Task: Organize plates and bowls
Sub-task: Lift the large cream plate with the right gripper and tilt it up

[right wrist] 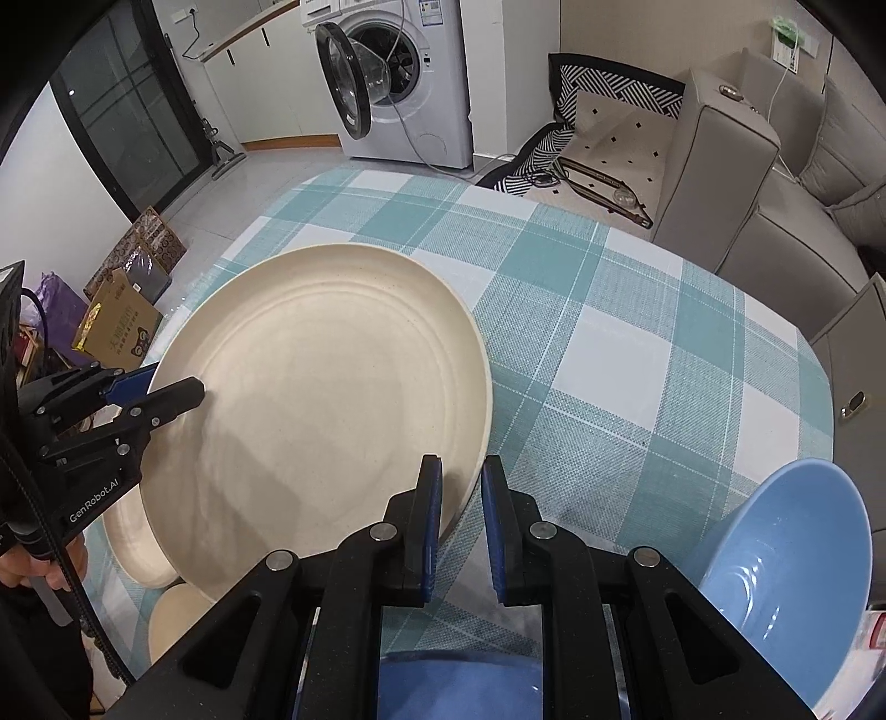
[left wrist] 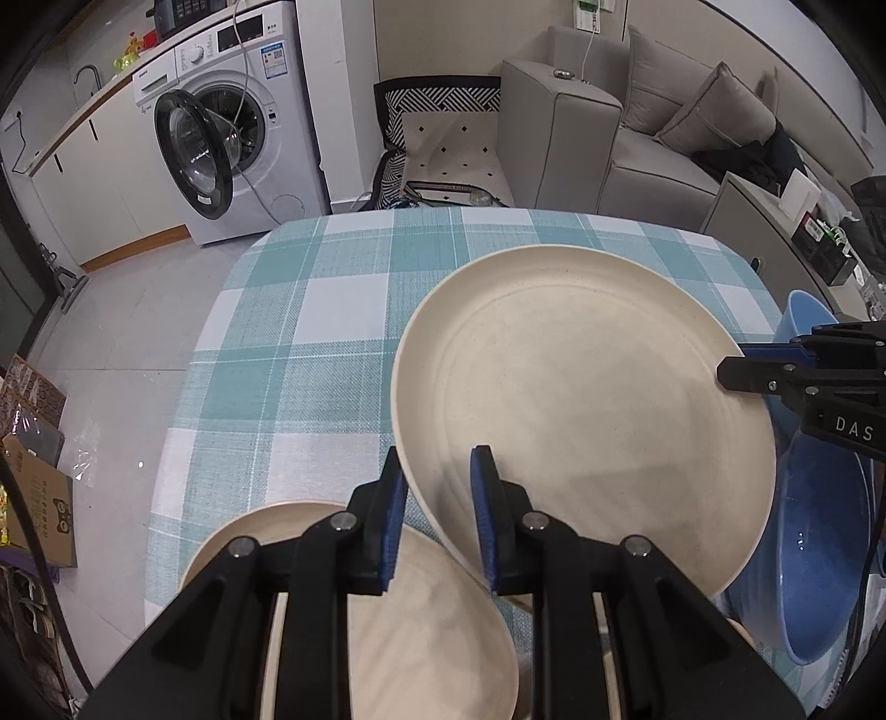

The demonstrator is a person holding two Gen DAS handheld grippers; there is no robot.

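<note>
Large plate [left wrist: 581, 399] held tilted above the checked tabletop [left wrist: 310, 354], gripped at opposite rims: left tool [left wrist: 437, 498] clamped on its near-left edge, right tool [right wrist: 462, 498] clamped on the other edge. Smaller cream plates [left wrist: 421, 620] lie below by the left tool. Blue bowl [right wrist: 786, 554] at right

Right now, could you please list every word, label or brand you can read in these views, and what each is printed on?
"DAS" on the right gripper body.
"GenRobot.AI" on the left gripper body.
Washing machine panel and stickers: too small to read.
Cardboard box print: blurred, unreadable.
Wall label: unreadable.
</note>
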